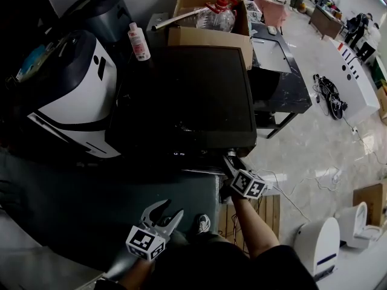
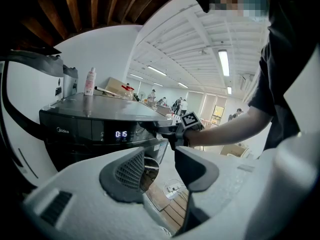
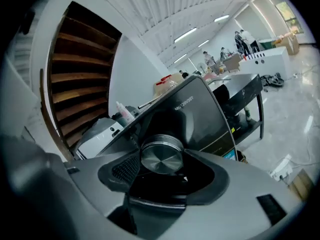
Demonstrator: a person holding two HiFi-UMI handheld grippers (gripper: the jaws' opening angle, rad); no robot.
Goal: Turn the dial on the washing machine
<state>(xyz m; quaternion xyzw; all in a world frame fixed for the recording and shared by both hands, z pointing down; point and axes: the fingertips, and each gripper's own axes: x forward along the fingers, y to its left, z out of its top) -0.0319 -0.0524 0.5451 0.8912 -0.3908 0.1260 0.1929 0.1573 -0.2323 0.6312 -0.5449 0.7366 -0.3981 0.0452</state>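
Grip is taken on the dial by the right gripper. In the right gripper view the round, brushed-metal knob is seen clamped between the two dark pads, one set against each side of its rim. The dial is mounted on the front control panel of the washing machine, a dark, glossy cabinet.

In the head view the right gripper is pressed to the front edge of the washing machine near its right corner, and its marker cube is turned upward. The dial itself is covered there by the gripper.

The left gripper is held low and well apart from the machine. Its jaws are spread, and in the left gripper view nothing is found between them. Past the left gripper, the front of the washing machine is shown with a lit display reading 0:15. The right gripper is seen just to the right of that display.

On top of the machine, a pink-and-white bottle is stood upright near the back left corner. A cardboard box is set at the back right. A white appliance is placed just beside the machine on its left. A wooden pallet is laid on the floor under the right arm.
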